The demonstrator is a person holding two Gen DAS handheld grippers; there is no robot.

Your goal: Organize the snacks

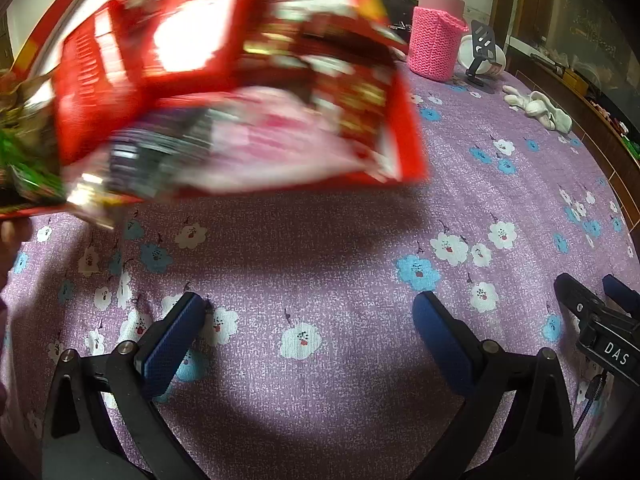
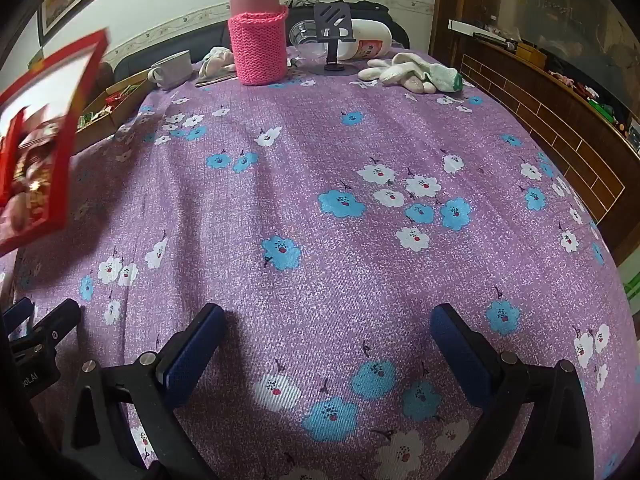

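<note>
Red snack tray [image 1: 224, 80], blurred, tilted in the air above the floral tablecloth [image 1: 320, 240], up-left of the left gripper [image 1: 308, 320]. Both grippers spread wide, holding nothing; right gripper [image 2: 326, 328] well right of the tray.

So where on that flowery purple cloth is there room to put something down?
The wide middle of the purple floral tablecloth is bare, from both open claws up to the pink knitted bottle sleeve. The far edge is crowded: grey mug, black phone stand, white gloves. The blurred red snack tray hangs over the left side.
</note>
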